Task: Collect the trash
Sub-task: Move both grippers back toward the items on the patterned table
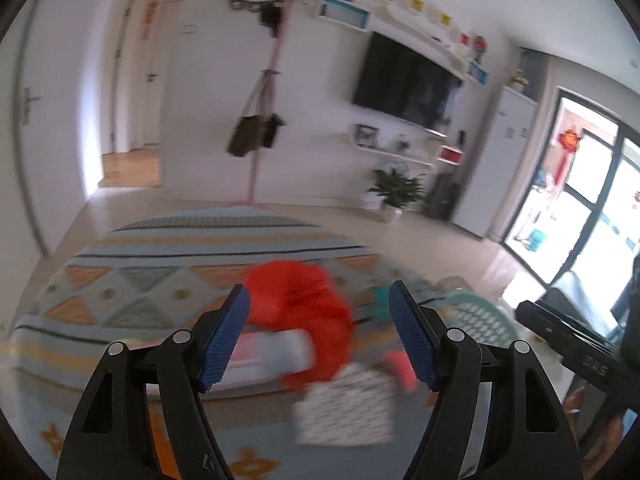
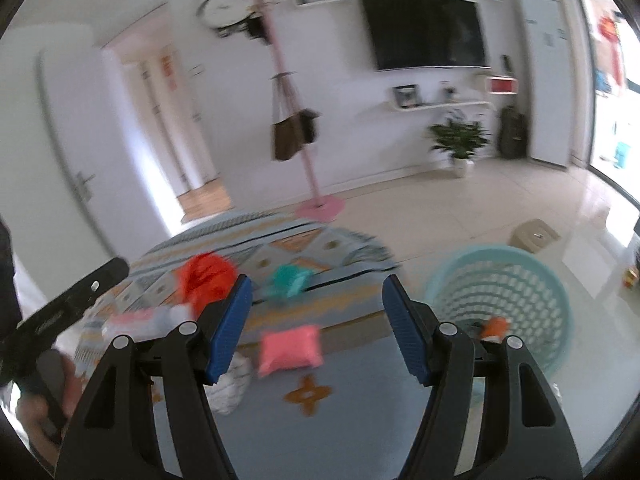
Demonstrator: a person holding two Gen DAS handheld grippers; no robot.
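Trash lies scattered on the rug (image 2: 280, 240) left of the teal basket (image 2: 500, 300) — red bag (image 2: 206, 276), pink packet (image 2: 290, 346). Both grippers' fingers (image 2: 230, 328) gape wide, holding nothing — lower the right gripper (image 2: 316, 330) squarely over the packet before closing.

Trash (image 2: 289, 346) on rug (image 2: 352, 408), basket (image 2: 500, 304) right.

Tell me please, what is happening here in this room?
A person holds a gripper in each hand above a patterned rug to collect trash. The left gripper and the right gripper are both open and empty. A red bag, a teal piece, a pink packet and a white patterned packet lie on the rug. The teal basket beside it holds something orange.
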